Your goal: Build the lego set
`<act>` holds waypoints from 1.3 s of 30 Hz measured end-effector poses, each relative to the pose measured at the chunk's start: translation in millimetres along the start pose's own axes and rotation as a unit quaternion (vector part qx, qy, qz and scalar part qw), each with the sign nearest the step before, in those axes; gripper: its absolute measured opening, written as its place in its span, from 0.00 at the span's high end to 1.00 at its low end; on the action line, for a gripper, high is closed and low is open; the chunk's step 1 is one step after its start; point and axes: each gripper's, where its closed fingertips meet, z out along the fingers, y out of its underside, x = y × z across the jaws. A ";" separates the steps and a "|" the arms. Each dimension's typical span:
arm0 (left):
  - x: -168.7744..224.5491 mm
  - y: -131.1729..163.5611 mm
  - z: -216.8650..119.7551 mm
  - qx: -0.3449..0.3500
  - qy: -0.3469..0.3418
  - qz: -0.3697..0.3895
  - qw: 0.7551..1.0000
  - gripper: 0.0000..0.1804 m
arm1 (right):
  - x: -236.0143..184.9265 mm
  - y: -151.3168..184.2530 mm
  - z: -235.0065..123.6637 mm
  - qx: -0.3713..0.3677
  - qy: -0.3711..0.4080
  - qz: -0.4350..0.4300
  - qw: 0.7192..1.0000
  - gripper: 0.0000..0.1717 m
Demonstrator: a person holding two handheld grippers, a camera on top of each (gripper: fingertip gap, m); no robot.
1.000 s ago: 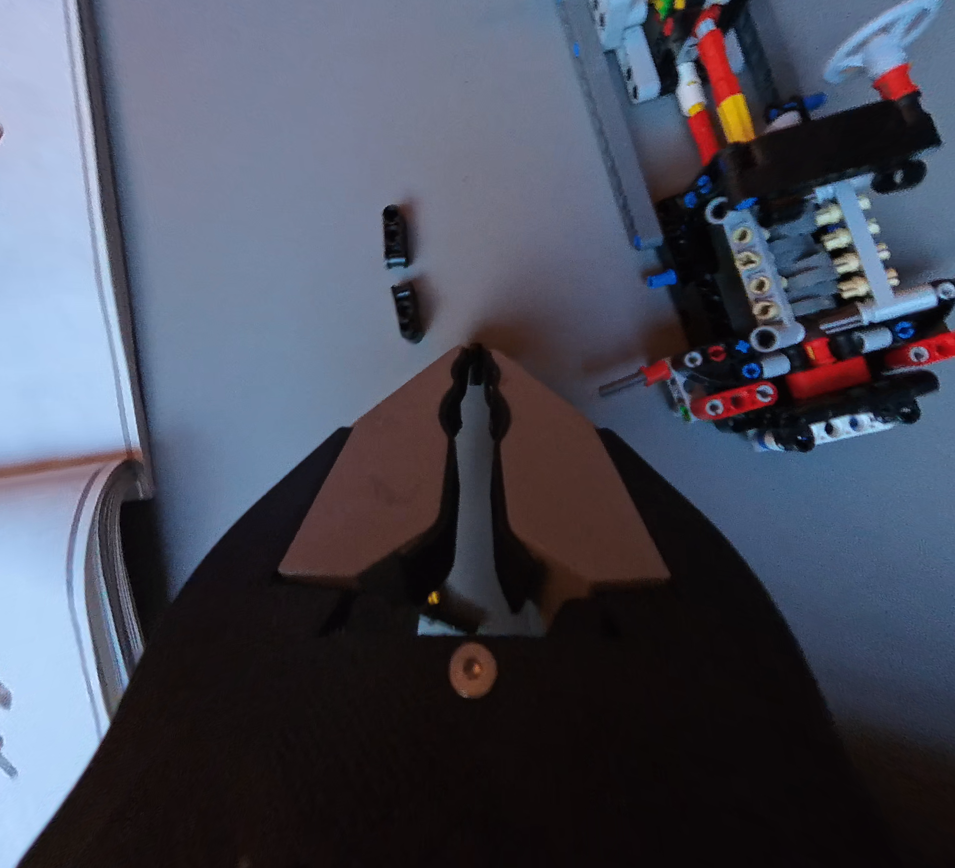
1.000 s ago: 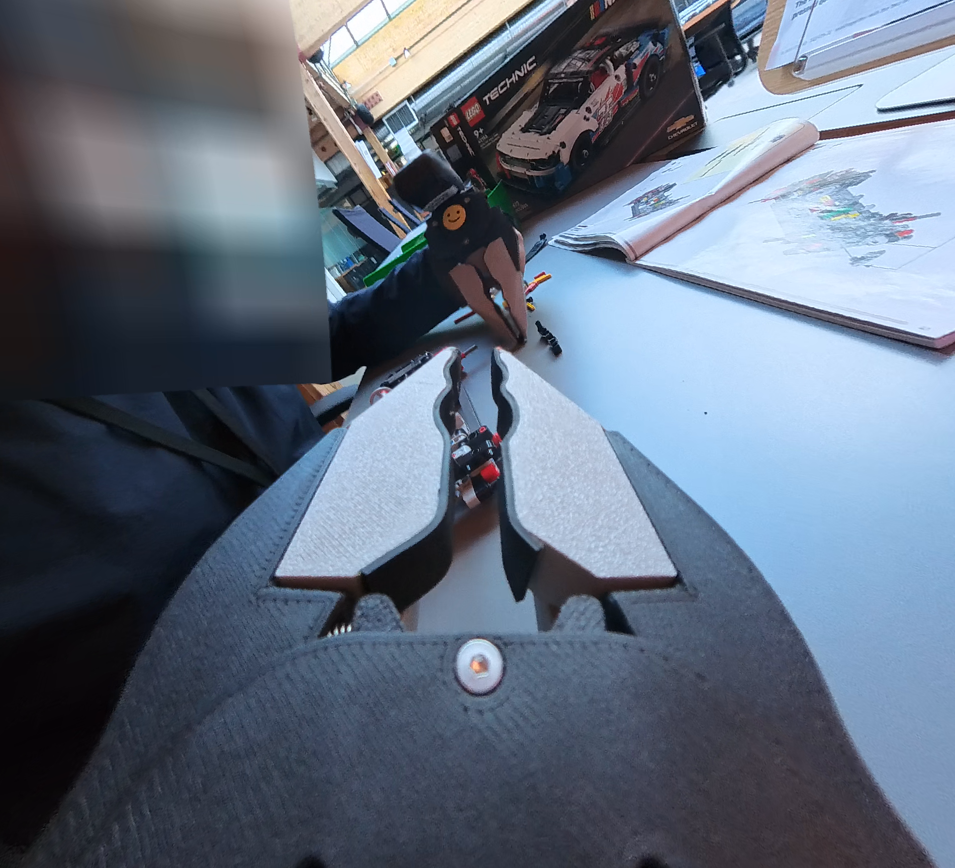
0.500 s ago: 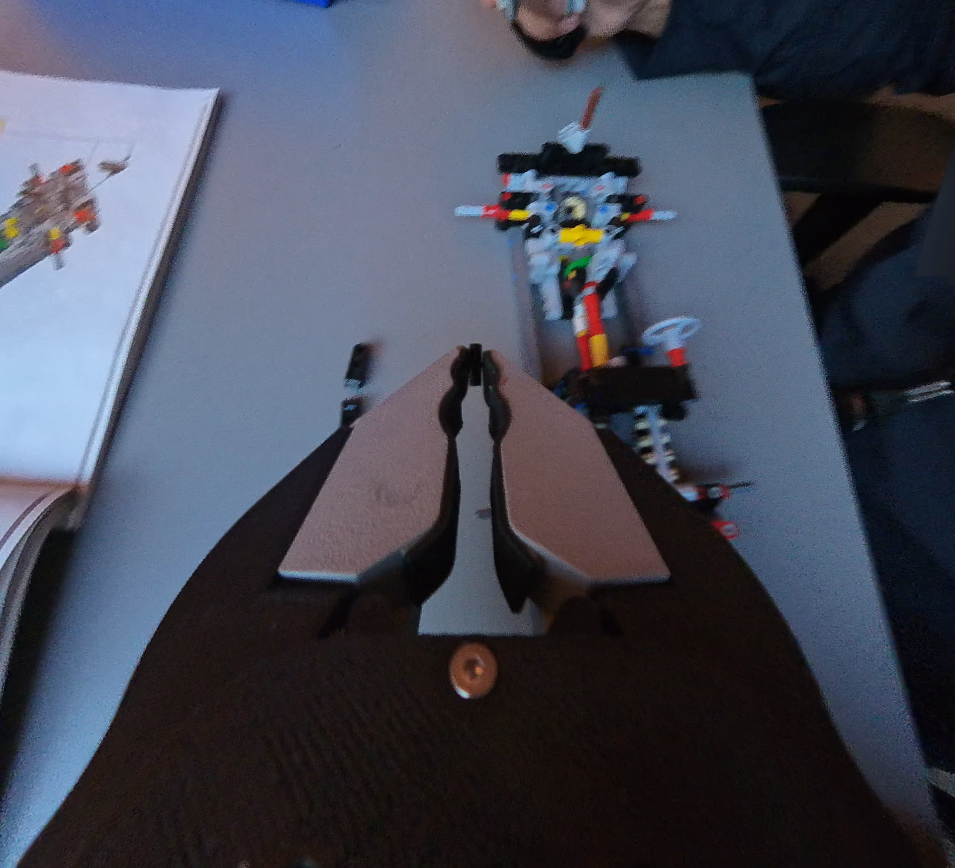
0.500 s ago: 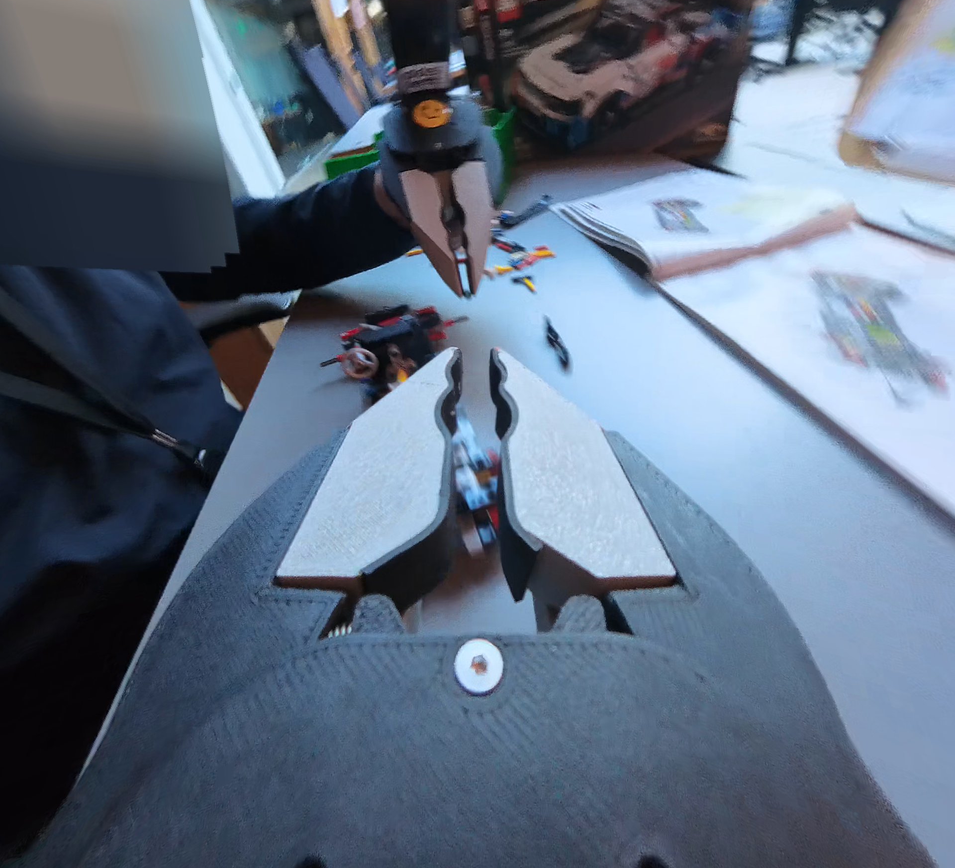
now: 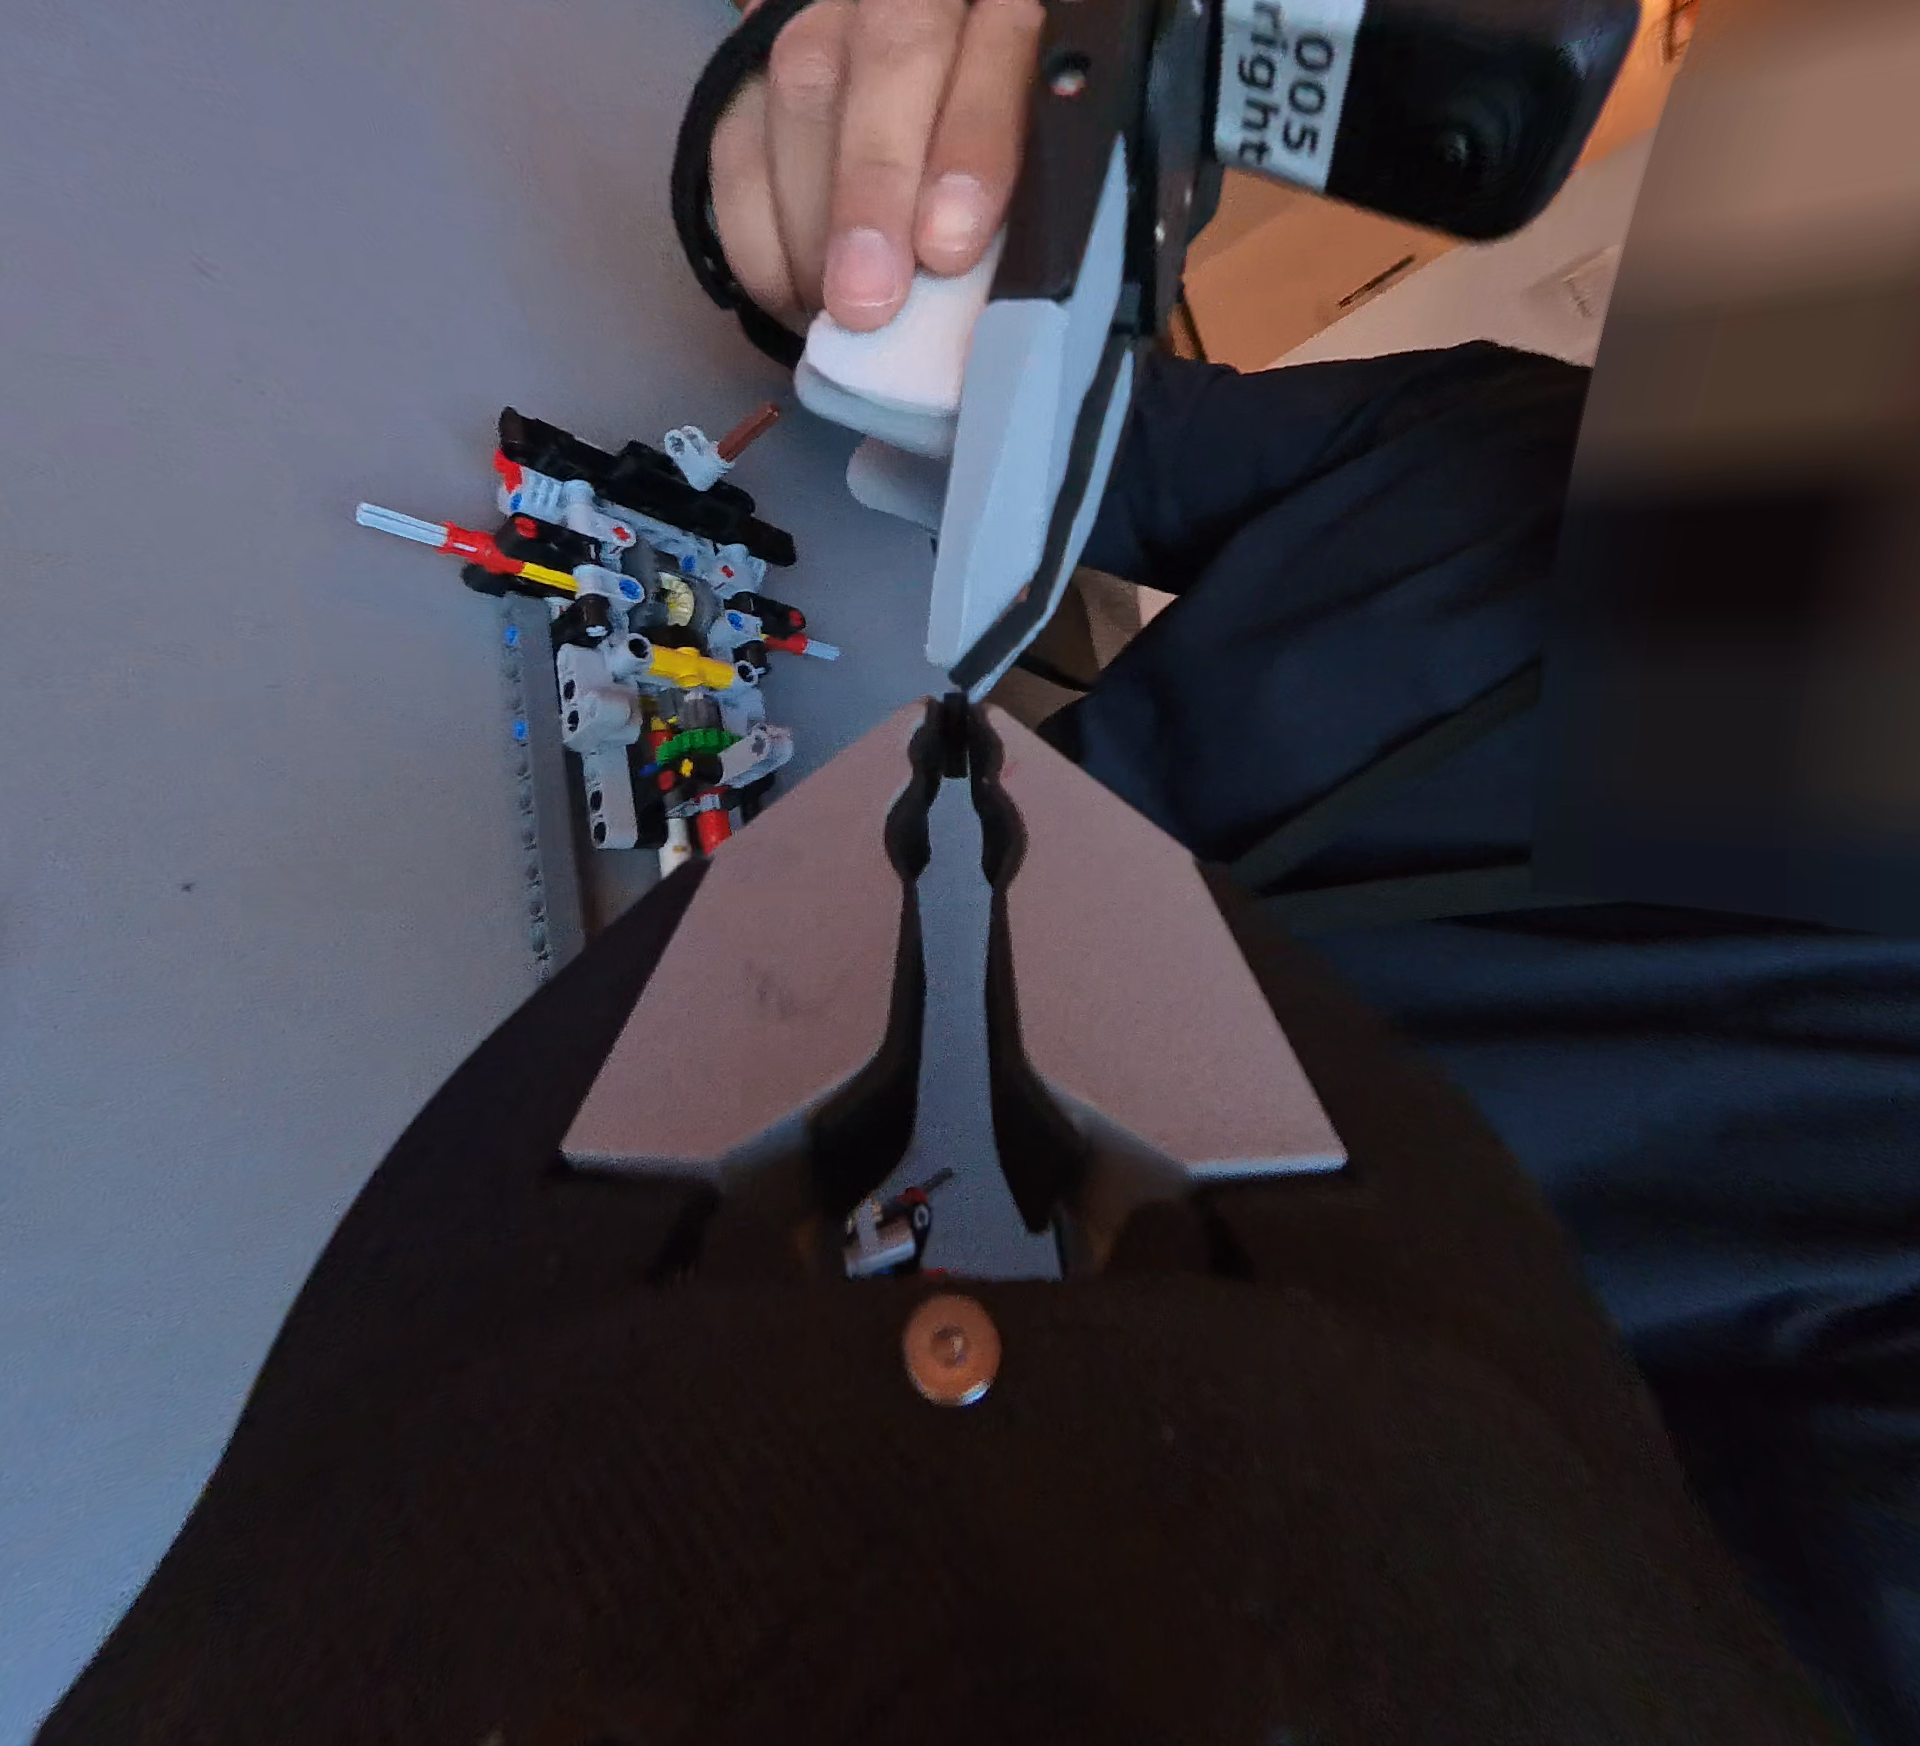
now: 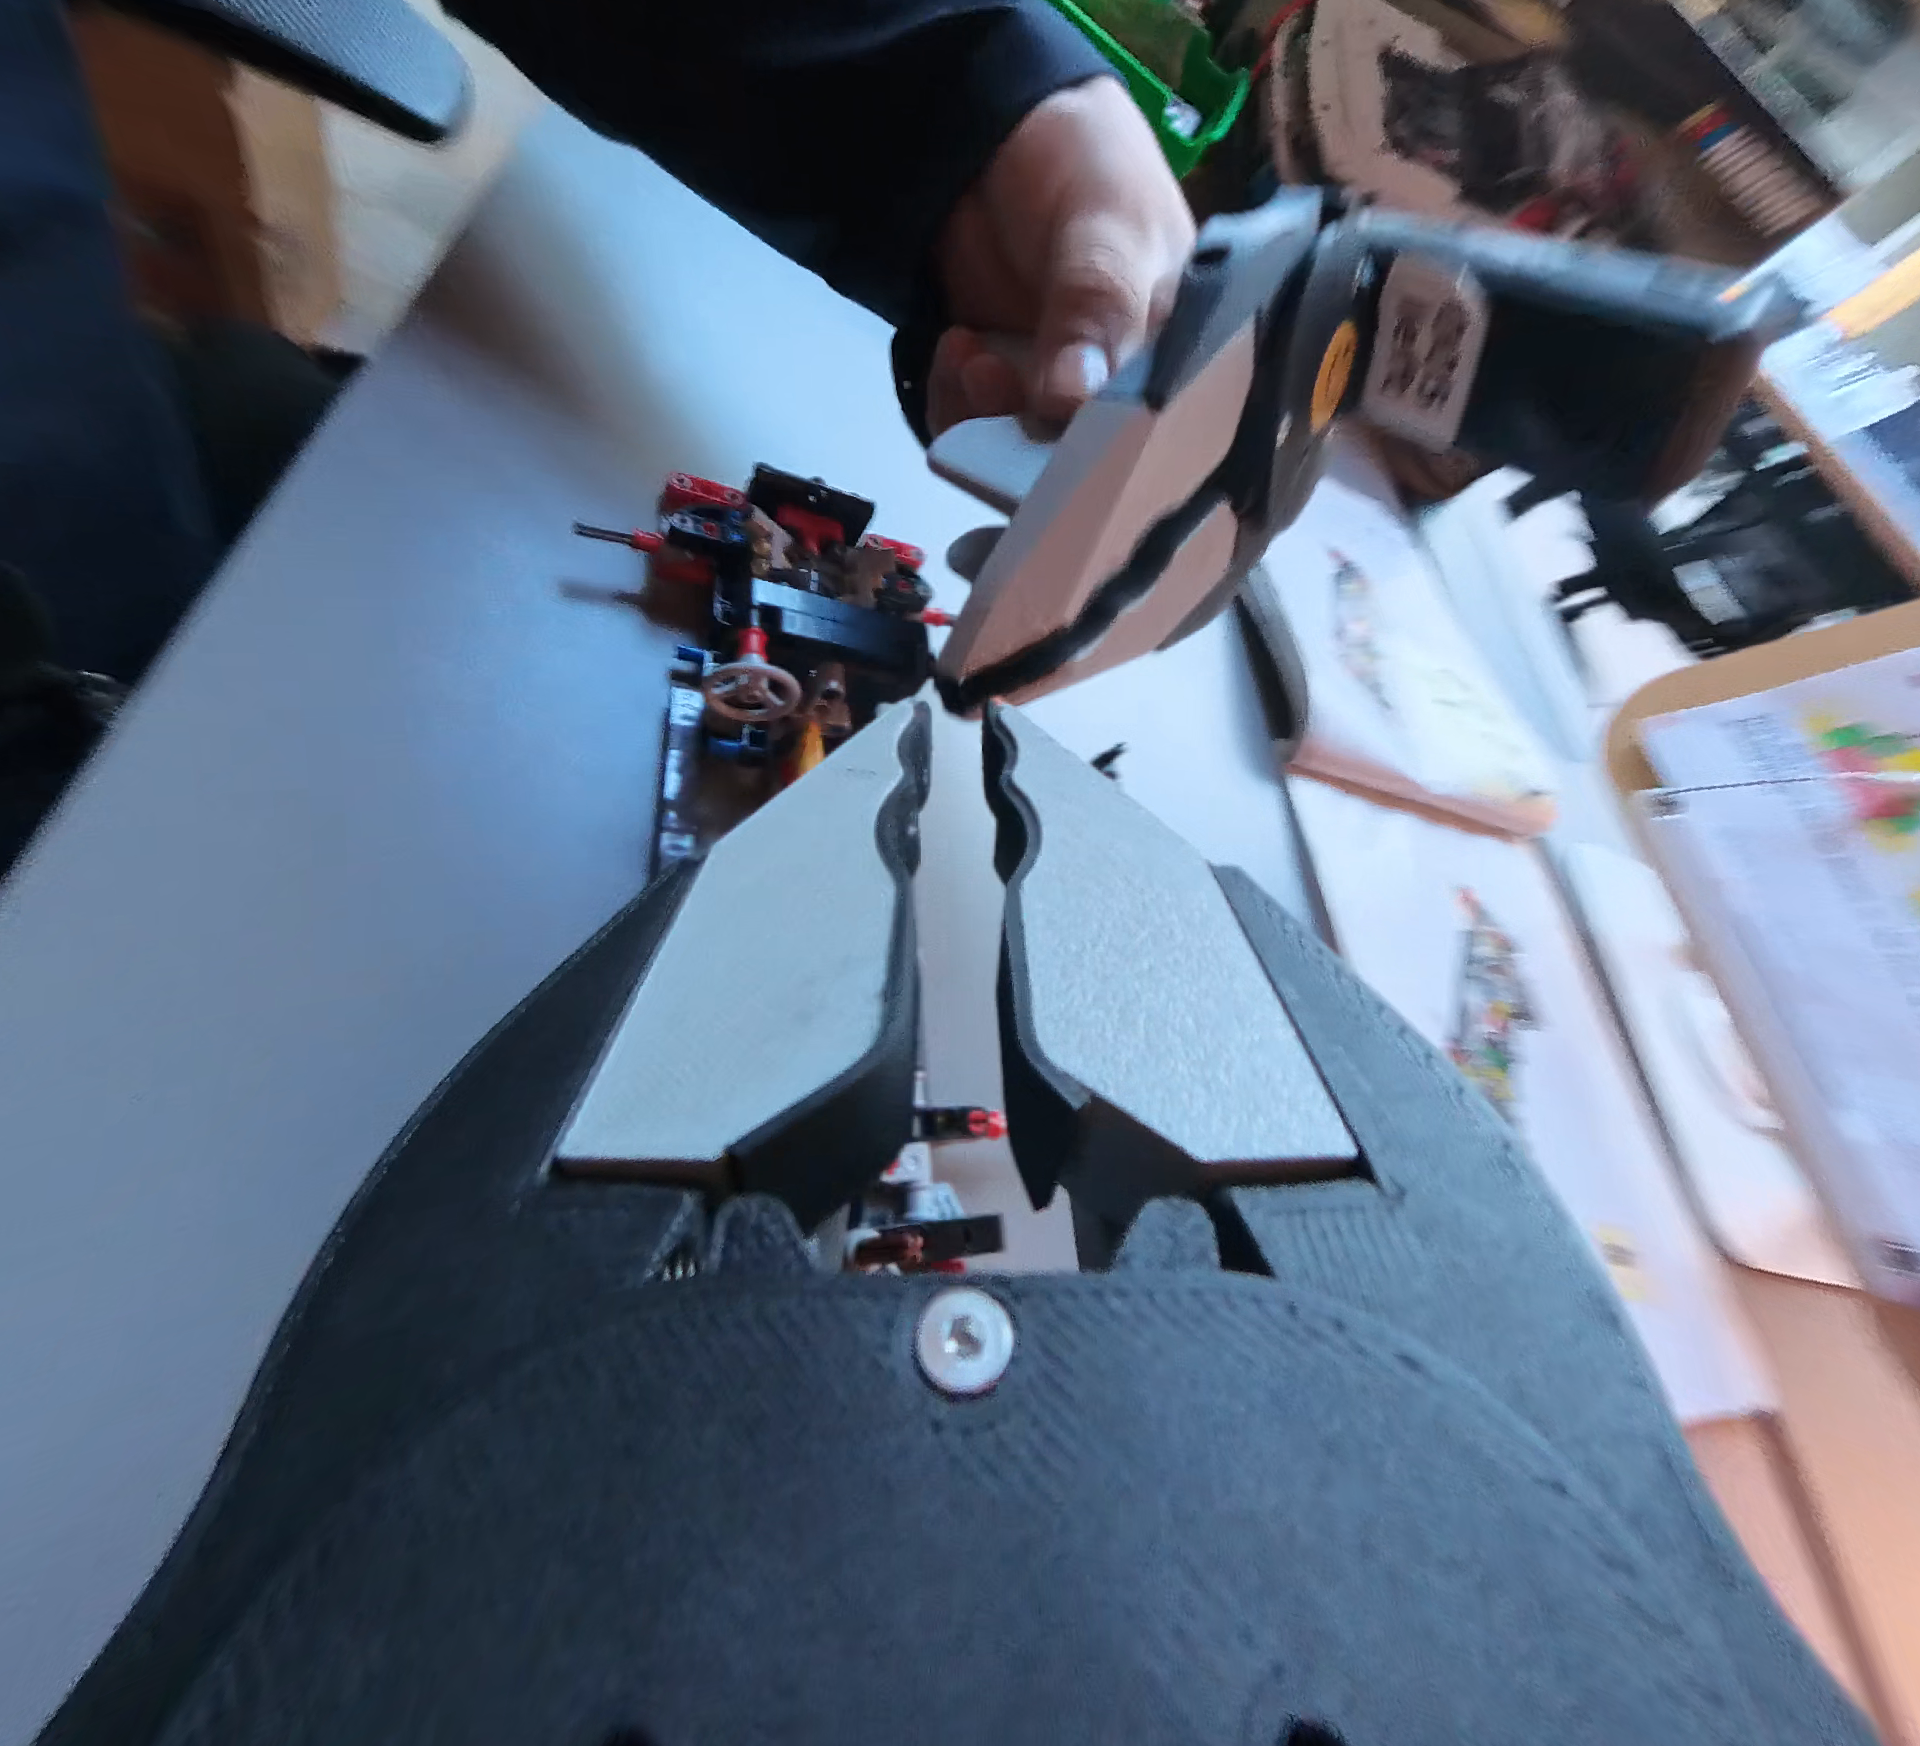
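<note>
My left gripper (image 5: 951, 730) is shut on a small black brick piece (image 5: 951, 746) that sticks out past its tips. It is held in the air above the grey table (image 5: 260, 346). My right gripper (image 6: 951, 730) is open by a narrow gap with nothing between its pads. The two grippers meet tip to tip: the left gripper (image 6: 961, 694) and its black piece reach the right gripper's tips, and the right gripper (image 5: 966, 683) comes down from above in the left wrist view. A partly built, many-coloured brick car chassis (image 5: 644, 636) lies on the table (image 6: 364, 657) below.
An open instruction booklet (image 6: 1403, 688) lies right of the chassis (image 6: 800, 595). A dark product box (image 6: 1455, 34) and a green bin (image 6: 1122, 13) stand behind. A small black piece (image 6: 1112, 751) lies on the table. The person's dark sleeve (image 5: 1299, 574) and a chair armrest (image 6: 260, 13) are near. The tips of both grippers are at nearly the same place.
My left gripper rose from the table beside two loose black pieces with the black piece in its tips and swung toward the right gripper. The right gripper turned to face it, its jaws barely changed.
</note>
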 end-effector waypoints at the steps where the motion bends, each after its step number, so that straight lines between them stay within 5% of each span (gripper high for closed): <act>1: -1.4 -0.2 1.6 0.000 0.004 -0.009 1.000 0.99 | -0.6 -1.0 -0.2 -0.001 0.011 -0.017 1.000 0.97; 13: -0.2 -6.4 9.1 0.015 0.057 -0.036 0.998 0.99 | -2.1 1.5 -3.8 0.004 0.036 -0.046 0.998 0.97; 24: -12.7 -29.1 -4.4 0.115 0.078 -0.081 0.987 0.99 | 26.7 11.7 -3.8 -0.016 0.121 -0.027 0.992 0.99; 37: -30.9 -28.3 -13.5 0.093 0.017 -0.082 0.992 0.91 | 33.6 29.7 -0.4 -0.051 0.131 -0.006 0.990 0.99; 39: -30.6 -28.0 -13.1 0.087 0.005 -0.069 0.994 0.96 | 32.6 30.5 1.3 -0.053 0.125 -0.001 0.991 0.99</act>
